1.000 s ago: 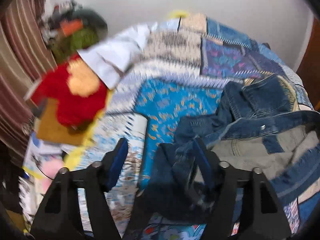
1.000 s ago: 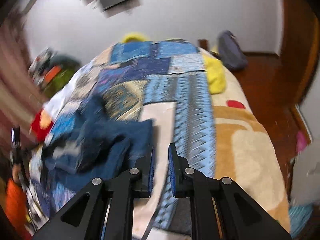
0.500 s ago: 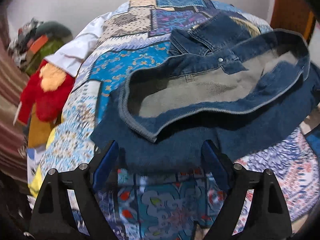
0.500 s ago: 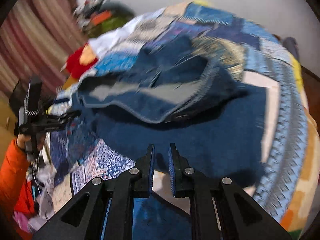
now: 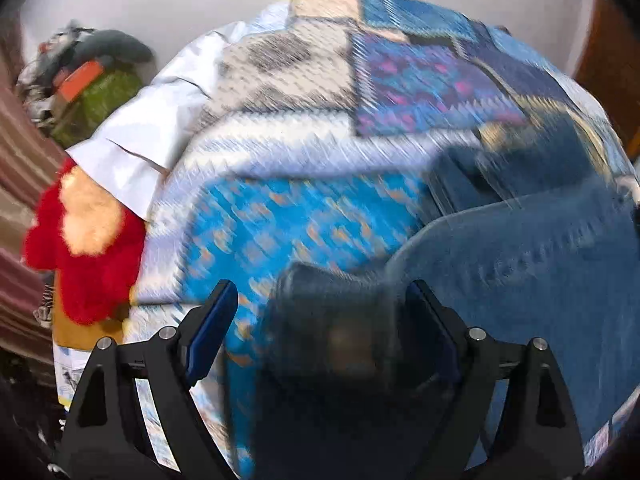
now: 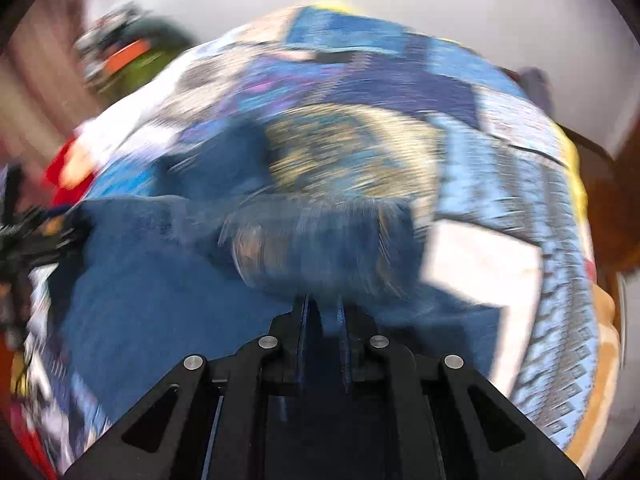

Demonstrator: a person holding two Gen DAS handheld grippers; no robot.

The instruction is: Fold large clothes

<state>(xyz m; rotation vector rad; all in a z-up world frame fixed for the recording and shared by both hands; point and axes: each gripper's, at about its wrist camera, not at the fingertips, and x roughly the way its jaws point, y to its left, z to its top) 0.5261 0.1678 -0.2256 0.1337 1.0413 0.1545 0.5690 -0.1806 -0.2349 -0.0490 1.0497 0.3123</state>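
Spreading my left tongs [image 5: 320, 328] wide has just dropped their corner of the denim jacket [image 5: 540, 280] onto the bed [image 5: 300, 216], while my right tongs [image 6: 322, 312] stay clamped on denim, so this fold looks half laid.

Matt blue denim jacket [image 5: 540, 280]

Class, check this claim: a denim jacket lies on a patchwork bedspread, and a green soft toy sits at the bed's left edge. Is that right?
Not quite: the soft toy is red with a pale patch, not green, as the left wrist view shows. The denim jacket does lie on the patchwork bedspread.
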